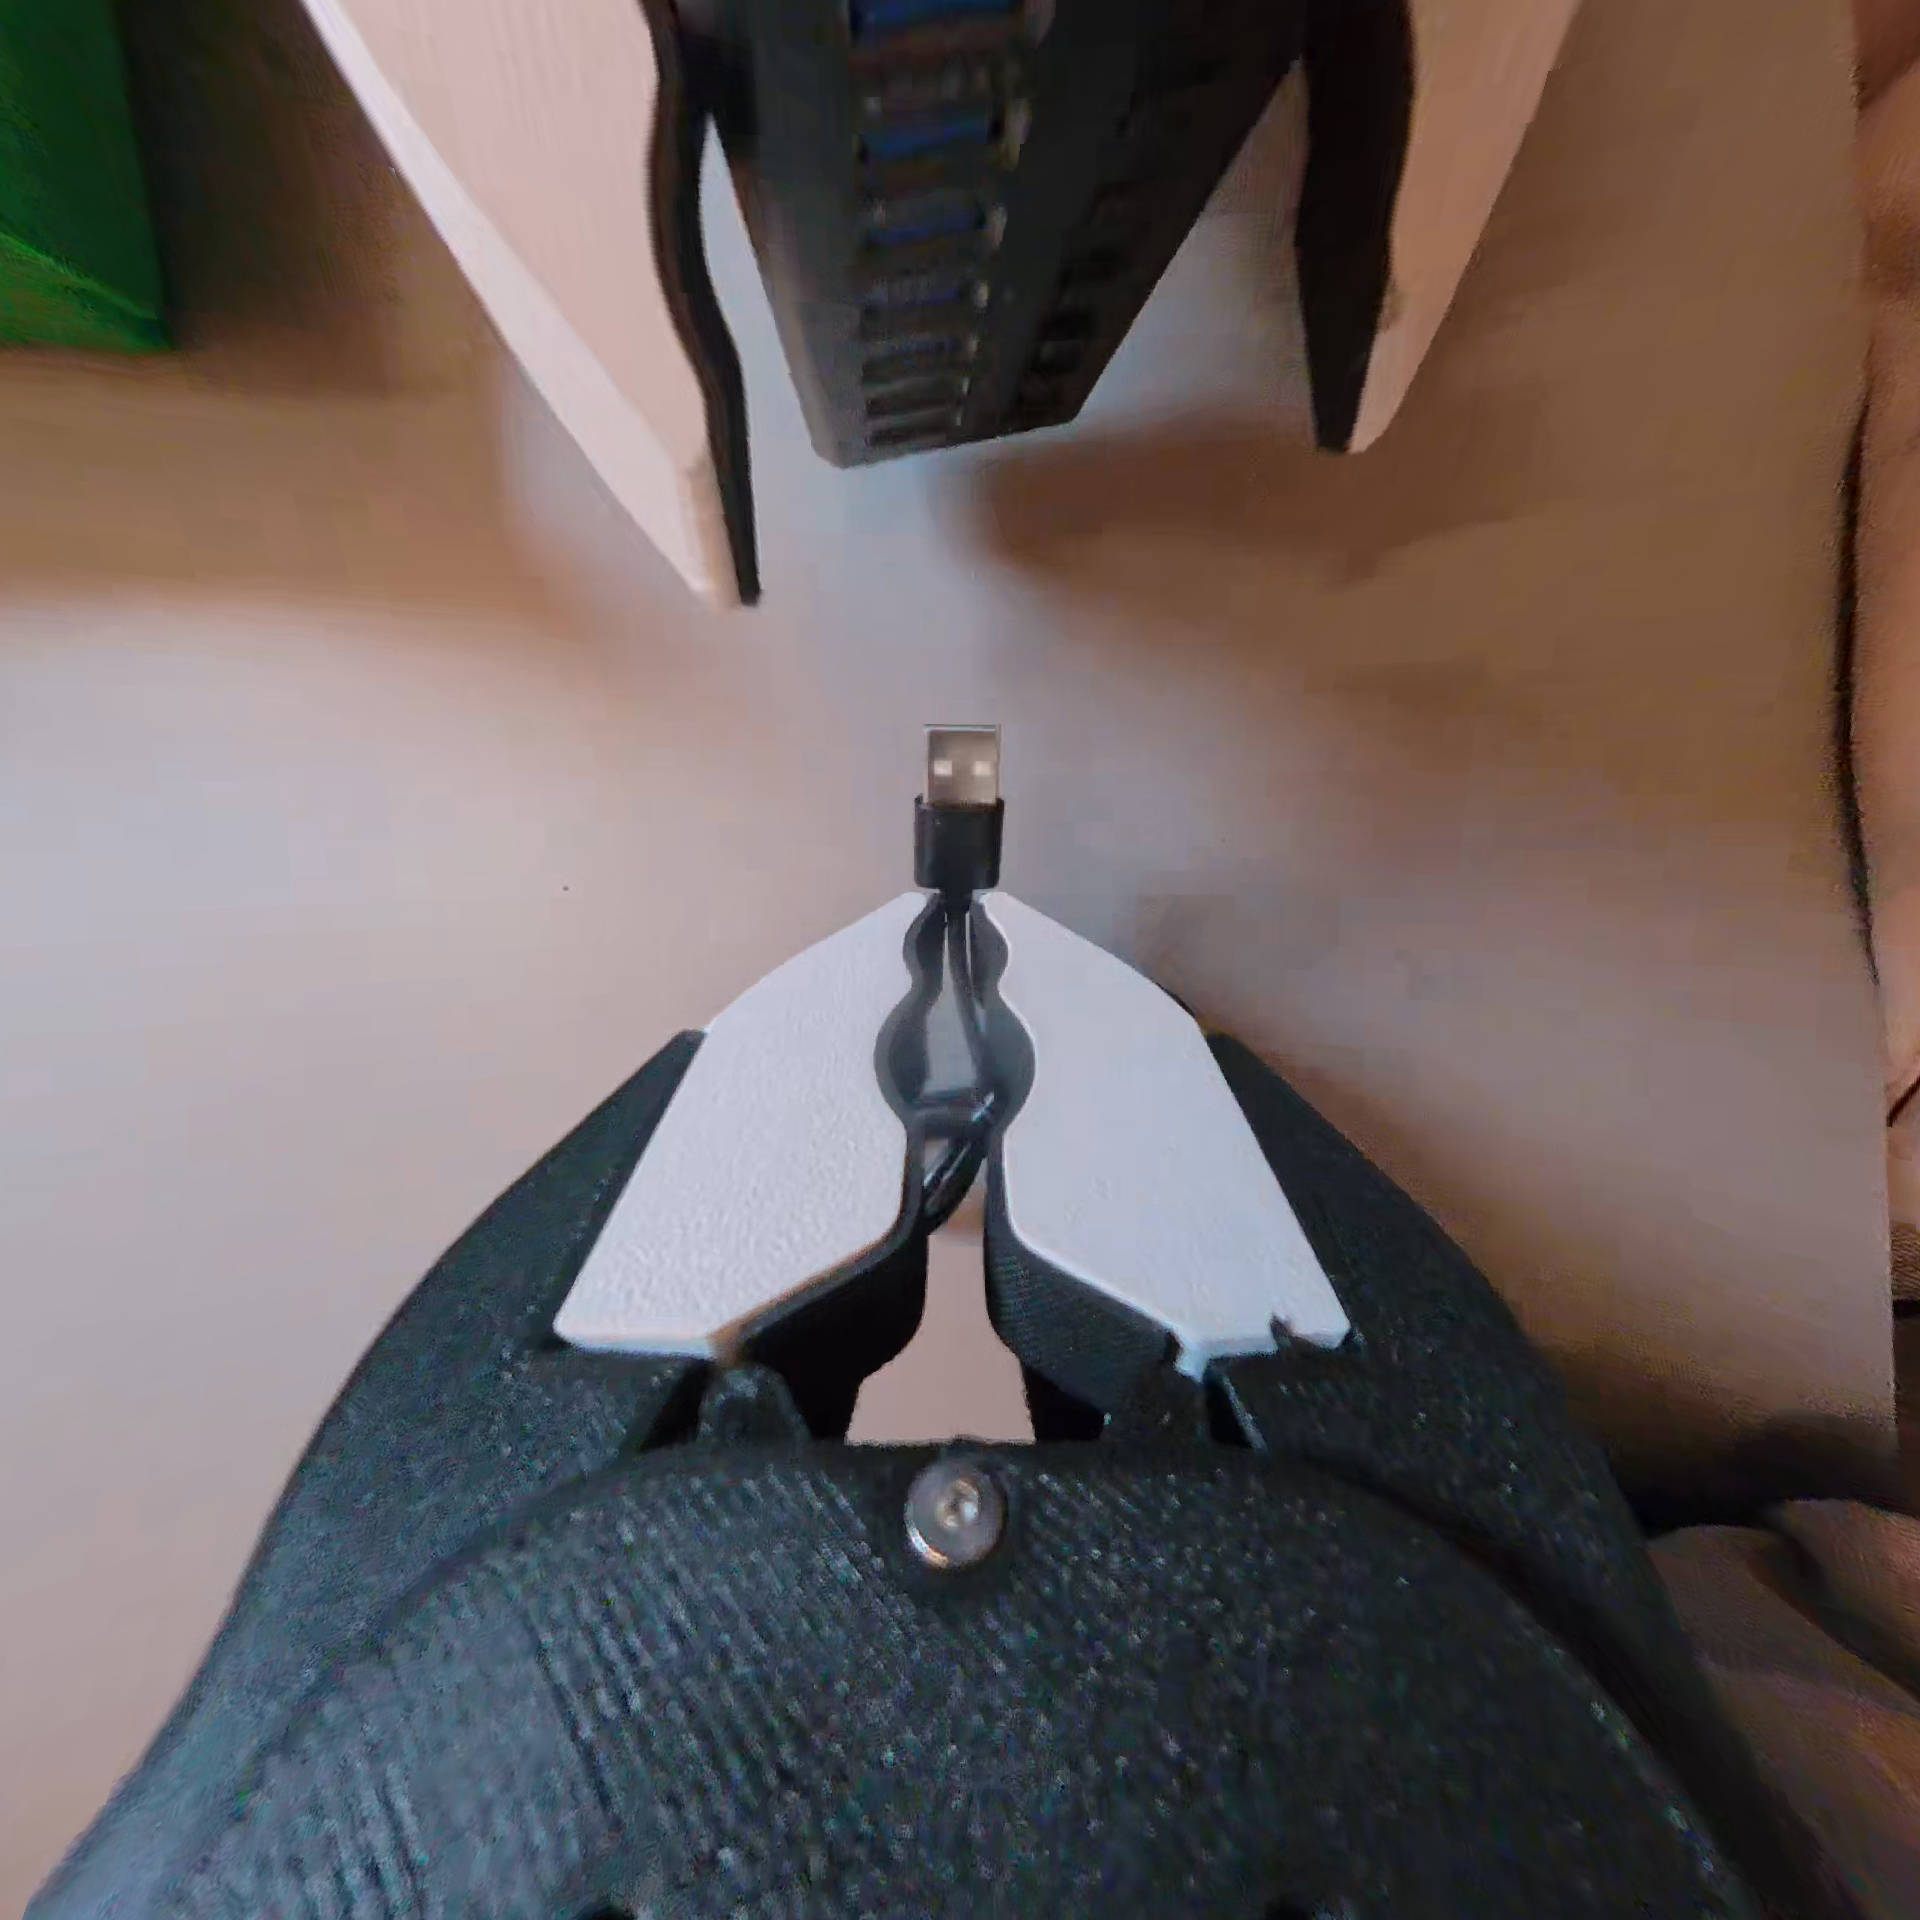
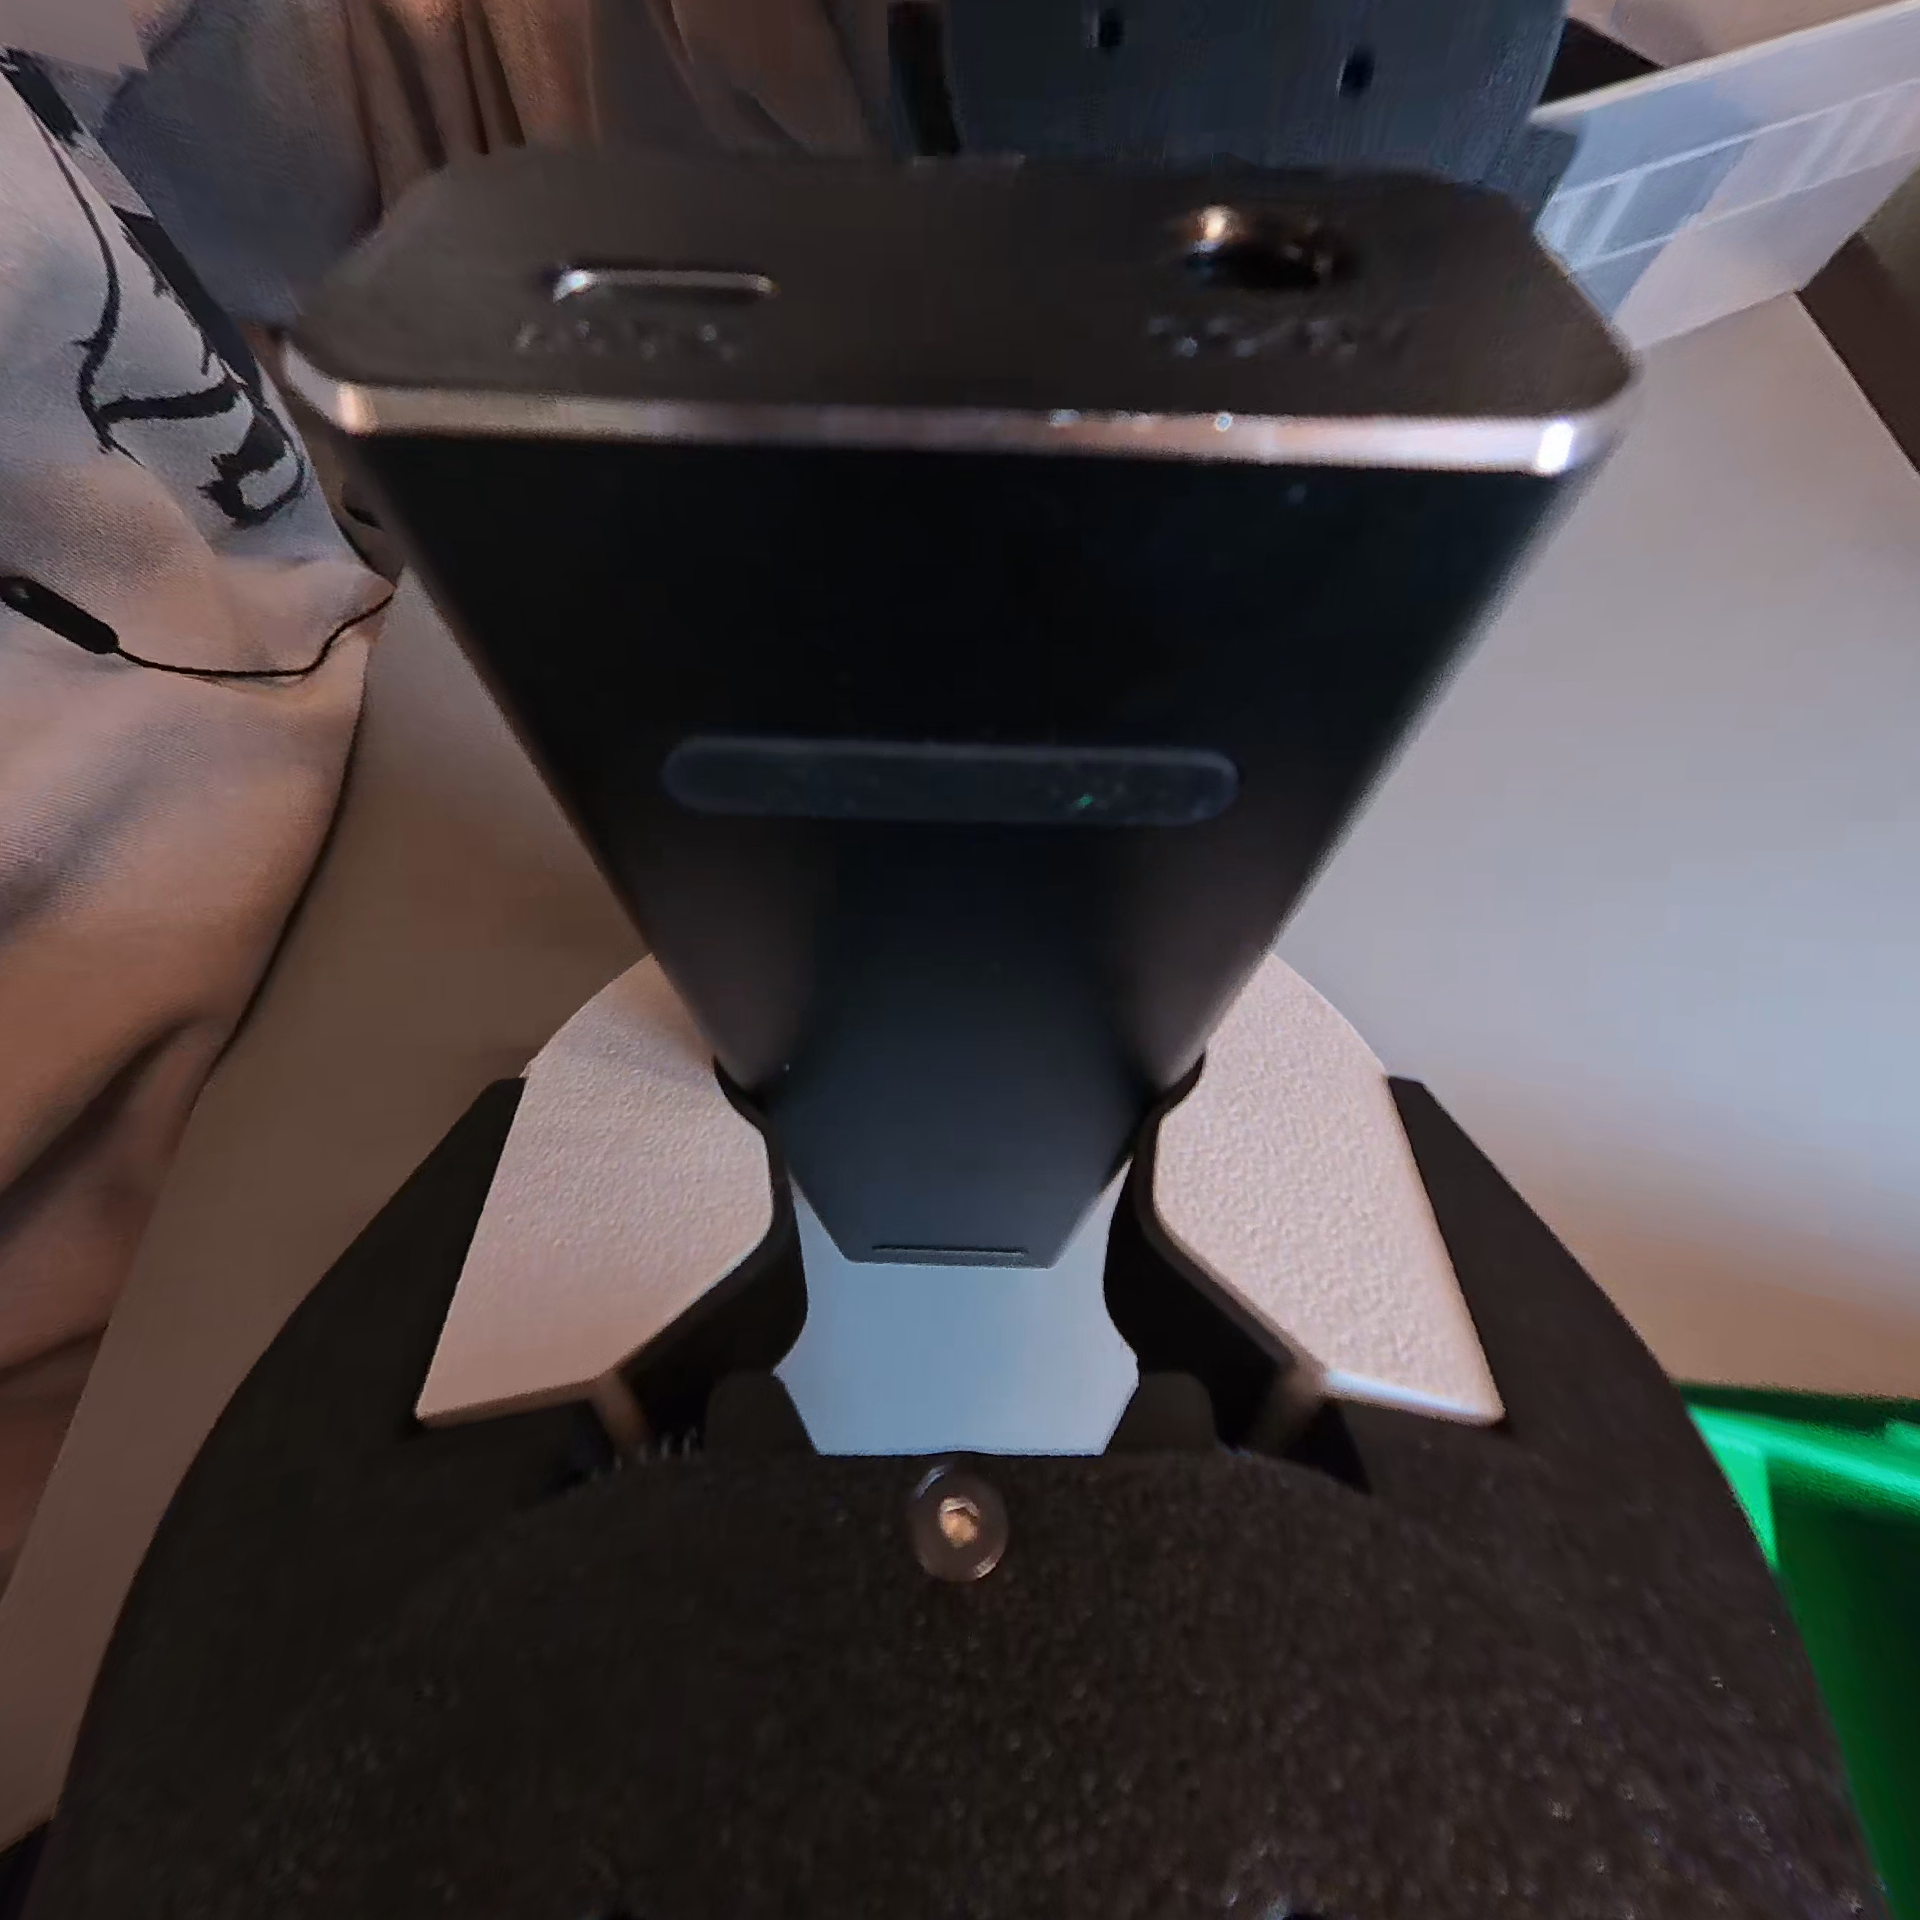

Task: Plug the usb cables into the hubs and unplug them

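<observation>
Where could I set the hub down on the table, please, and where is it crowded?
Bare table lies left of the USB plug in the left gripper, below the green box. It is tight ahead, where the right gripper holds the hub, and right, by the person's clothing.

A plain indoor workspace, possibly an office or lab: a pale bench (image 1: 312, 935) is lying beneath the tongs, a green bin (image 1: 62, 177) sitting to their left.
</observation>
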A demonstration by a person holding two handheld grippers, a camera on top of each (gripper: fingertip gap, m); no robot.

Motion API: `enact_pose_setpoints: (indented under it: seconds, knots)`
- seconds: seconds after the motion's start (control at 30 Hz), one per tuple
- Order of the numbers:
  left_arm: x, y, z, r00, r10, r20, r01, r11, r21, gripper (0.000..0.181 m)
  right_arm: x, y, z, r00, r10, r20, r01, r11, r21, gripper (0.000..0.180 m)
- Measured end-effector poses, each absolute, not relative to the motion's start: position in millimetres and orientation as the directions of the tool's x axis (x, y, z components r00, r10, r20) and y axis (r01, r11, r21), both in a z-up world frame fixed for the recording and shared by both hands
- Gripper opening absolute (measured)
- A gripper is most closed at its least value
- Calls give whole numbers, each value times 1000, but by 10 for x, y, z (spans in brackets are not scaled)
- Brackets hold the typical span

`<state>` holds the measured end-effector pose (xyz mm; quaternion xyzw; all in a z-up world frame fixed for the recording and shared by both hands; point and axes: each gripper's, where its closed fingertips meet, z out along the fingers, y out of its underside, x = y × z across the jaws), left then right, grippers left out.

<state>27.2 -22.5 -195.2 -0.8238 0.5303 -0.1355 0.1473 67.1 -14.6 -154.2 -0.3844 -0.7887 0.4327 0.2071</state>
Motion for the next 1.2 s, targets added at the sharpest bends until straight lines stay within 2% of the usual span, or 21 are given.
enact_pose_setpoints:
  seconds: [0.1, 0.3, 0.4, 0.53, 0.83, 1.07, 1.2]
  knots:
    - [329, -224, -2136, 391, -913, 114, -824, -403, -399, 15, 761, -41, -1544, -586, 810, -8, 434, 305, -848, 71]
    - [414, -135, -2225, 395, -918, 36, -804, -365, -469, 25, 927, 132, -1500, -535, 845, -15, 411, 244, -878, 72]
    - [373, -156, -2290, 367, -930, -29, -837, -317, -446, 25, 959, 160, -1475, -531, 847, -24, 390, 219, -895, 71]
    - [423, -192, -2305, 355, -935, -21, -820, -301, -487, 16, 950, 155, -1447, -541, 840, -40, 372, 197, -907, 72]
    - [404, -170, -2295, 358, -933, -43, -803, -284, -525, 15, 932, 132, -1520, -550, 830, -96, 374, 142, -916, 71]
    - [286, -26, -1769, 494, -869, 31, -674, -405, -618, 15, 802, 81, -1548, -526, 850, -39, 363, 183, -914, 71]
    - [290, 39, -1341, 519, -855, -20, -690, -405, -600, 15, 619, 67, -1568, -506, 863, 16, 374, 236, -897, 72]
